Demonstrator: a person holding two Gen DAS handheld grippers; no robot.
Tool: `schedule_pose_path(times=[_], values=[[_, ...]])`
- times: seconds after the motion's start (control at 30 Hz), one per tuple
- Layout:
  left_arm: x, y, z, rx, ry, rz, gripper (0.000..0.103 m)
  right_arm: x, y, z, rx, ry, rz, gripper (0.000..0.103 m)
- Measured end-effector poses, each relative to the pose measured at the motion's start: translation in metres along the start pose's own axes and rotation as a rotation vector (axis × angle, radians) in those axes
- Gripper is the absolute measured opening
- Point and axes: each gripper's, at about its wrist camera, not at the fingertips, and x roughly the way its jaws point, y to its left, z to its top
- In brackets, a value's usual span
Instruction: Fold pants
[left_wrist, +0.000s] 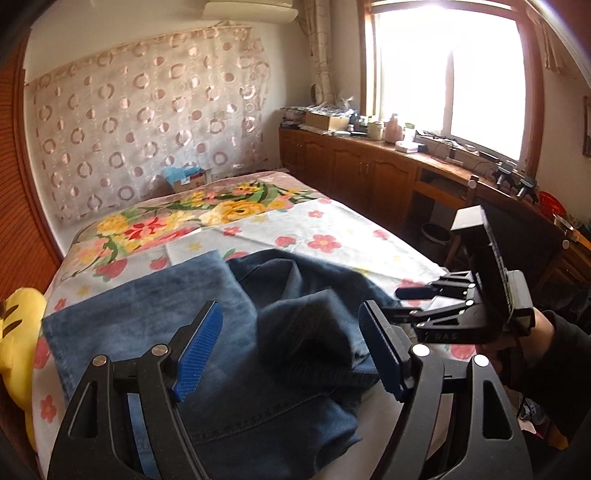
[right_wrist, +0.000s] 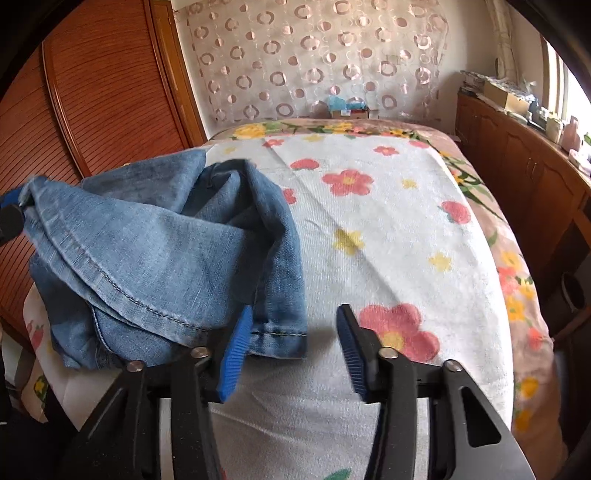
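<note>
Blue denim pants (left_wrist: 207, 332) lie bunched and partly folded on the flowered bed cover (left_wrist: 314, 229). In the right wrist view the pants (right_wrist: 155, 254) form a heap at the left of the bed. My left gripper (left_wrist: 291, 350) is open above the pants, with a raised fold of denim between its blue pads (left_wrist: 199, 347), not clamped. My right gripper (right_wrist: 291, 350) is open over the white cover (right_wrist: 388, 240); its left pad (right_wrist: 236, 354) sits beside the pants hem. The right gripper (left_wrist: 413, 299) also shows in the left wrist view at the bed's right edge.
A yellow plush toy (left_wrist: 18, 332) lies at the bed's left edge. A wooden cabinet (left_wrist: 369, 173) with clutter runs under the window on the right. A cardboard box (left_wrist: 188, 179) stands at the bed's far end. A wooden wardrobe (right_wrist: 92, 92) is on the left.
</note>
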Motion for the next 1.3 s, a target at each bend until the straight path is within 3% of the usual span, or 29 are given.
schedule_pose_path(times=[0.13, 0.23, 0.3, 0.37, 0.47, 0.67, 0.87, 1.07, 1.3], values=[[0.014, 0.002, -0.001, -0.002, 0.023, -0.019, 0.071, 0.005, 0.000, -0.001, -0.018, 0.004, 0.006, 0.032], [0.021, 0.005, -0.010, -0.015, 0.049, -0.028, 0.055, 0.005, -0.001, -0.002, -0.016, 0.004, 0.011, 0.019], [0.022, 0.005, -0.015, -0.023, 0.064, -0.036, 0.037, 0.005, -0.003, -0.002, -0.008, 0.004, 0.020, 0.014], [0.021, 0.006, -0.020, -0.026, 0.067, -0.037, 0.029, 0.002, -0.004, 0.000, -0.005, -0.010, 0.025, 0.007], [0.012, 0.005, -0.022, -0.022, 0.038, -0.038, 0.019, -0.006, -0.001, 0.008, -0.025, -0.041, 0.035, 0.006], [-0.024, 0.007, -0.011, -0.047, -0.036, -0.060, 0.017, -0.041, 0.011, 0.049, -0.091, -0.153, 0.047, 0.005], [-0.069, 0.023, -0.016, -0.093, -0.101, -0.034, 0.017, -0.075, 0.034, 0.104, -0.129, -0.296, 0.140, 0.005], [-0.094, 0.058, -0.035, -0.169, -0.116, 0.034, 0.017, -0.064, 0.097, 0.142, -0.265, -0.323, 0.211, 0.005], [-0.085, 0.094, -0.076, -0.262, -0.048, 0.078, 0.017, -0.010, 0.165, 0.172, -0.403, -0.258, 0.266, 0.005]])
